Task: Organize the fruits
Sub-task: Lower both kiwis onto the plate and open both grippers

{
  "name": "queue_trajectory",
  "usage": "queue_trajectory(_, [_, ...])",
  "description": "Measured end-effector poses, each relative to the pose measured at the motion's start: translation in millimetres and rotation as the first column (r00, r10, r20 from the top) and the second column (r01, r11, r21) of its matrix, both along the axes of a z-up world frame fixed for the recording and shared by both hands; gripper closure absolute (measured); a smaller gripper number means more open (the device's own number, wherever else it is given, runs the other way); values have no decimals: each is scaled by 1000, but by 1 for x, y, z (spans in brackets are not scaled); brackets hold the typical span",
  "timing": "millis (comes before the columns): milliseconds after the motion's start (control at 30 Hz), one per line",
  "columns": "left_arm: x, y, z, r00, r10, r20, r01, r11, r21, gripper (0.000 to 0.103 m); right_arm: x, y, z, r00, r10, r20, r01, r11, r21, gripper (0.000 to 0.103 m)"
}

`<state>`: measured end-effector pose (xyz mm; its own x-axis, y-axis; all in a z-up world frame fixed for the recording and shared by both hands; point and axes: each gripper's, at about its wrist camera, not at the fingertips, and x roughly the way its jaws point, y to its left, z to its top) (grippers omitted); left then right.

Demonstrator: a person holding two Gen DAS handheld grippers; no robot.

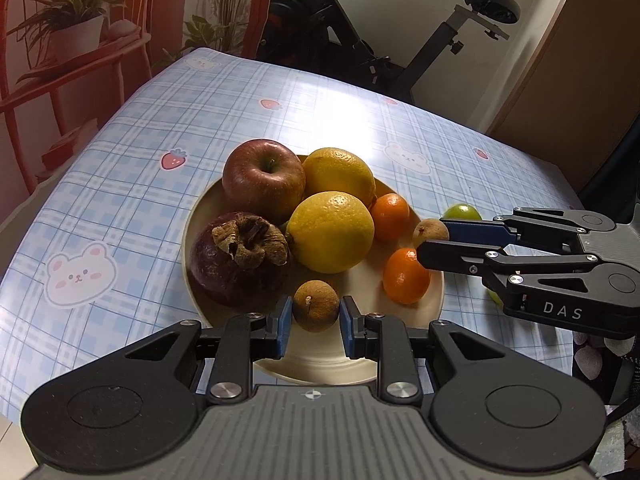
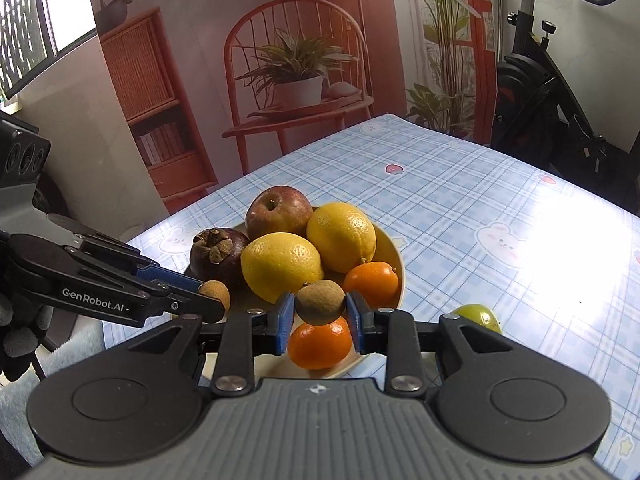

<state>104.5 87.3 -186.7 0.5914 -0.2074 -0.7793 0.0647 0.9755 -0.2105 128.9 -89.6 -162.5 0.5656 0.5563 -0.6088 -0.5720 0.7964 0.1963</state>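
A cream plate [image 1: 200, 216] [image 2: 394, 256] on the table holds a red apple [image 1: 264, 180] [image 2: 278, 212], two lemons [image 1: 331, 232] [image 2: 280, 266], a dark mangosteen [image 1: 240, 258] [image 2: 218, 252] and two small oranges [image 1: 406, 276] [image 2: 320, 342]. My left gripper [image 1: 315, 314] [image 2: 208, 300] is shut on a brown longan [image 1: 316, 306] [image 2: 216, 292] over the plate's near edge. My right gripper [image 2: 320, 306] [image 1: 434, 240] is shut on another longan [image 2: 320, 302] [image 1: 431, 231] above the plate's right side.
A green fruit [image 1: 462, 213] [image 2: 478, 316] lies on the blue checked tablecloth [image 1: 120, 200] just right of the plate. An exercise bike [image 1: 360, 32] stands beyond the table's far edge. A red chair backdrop with plants [image 2: 296, 76] is behind the table.
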Motion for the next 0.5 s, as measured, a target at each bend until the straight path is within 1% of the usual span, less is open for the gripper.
queue_trajectory(200, [-1, 8, -4, 998, 31, -47, -31, 1000, 2, 76, 0, 16, -6, 999, 54, -4, -54, 998, -23, 72])
queue_trajectory(367, [-5, 15, -5, 997, 50, -55, -50, 999, 8, 76, -1, 29, -11, 995, 100, -8, -100, 994, -47, 72])
queue_trajectory(500, [-7, 19, -4, 997, 58, -53, -57, 998, 9, 76, -2, 35, -15, 993, 116, -14, -116, 992, -54, 72])
